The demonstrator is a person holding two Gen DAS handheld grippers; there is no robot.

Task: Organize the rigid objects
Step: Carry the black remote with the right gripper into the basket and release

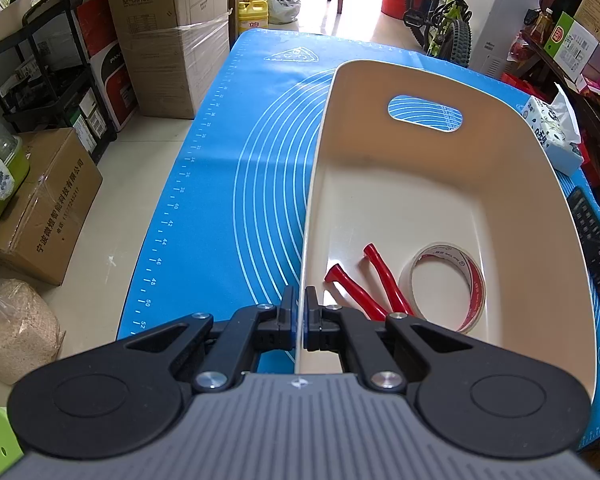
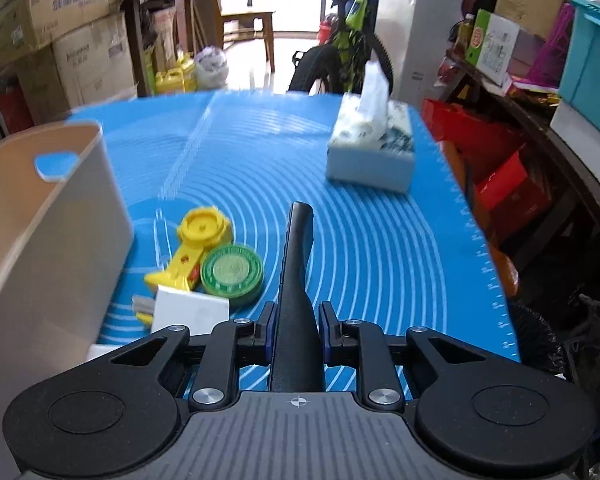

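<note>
Left gripper is pinched tight on the near rim of the cream bin, one finger outside the wall, one inside. Just ahead and to its right, on the bin floor, lie the red-handled pliers, handles pointing away, and right beside them a roll of clear tape leaning against the side wall. Further ahead, the bin's far wall shows its oval handle cutout, and beyond that the blue mat runs to the table's far edge. Off to the far right, past the bin, sits a tissue pack.

Over to the right gripper: it's clamped on a black remote control, held edge-up and sticking straight ahead above the mat. Just left of the fingers, a white block lies on the mat, with a grey piece at its left end. A little further ahead-left, a green round tin touches a yellow tool. The cream bin stands at the far left. Ahead to the right, the tissue pack sits well apart from everything.
</note>
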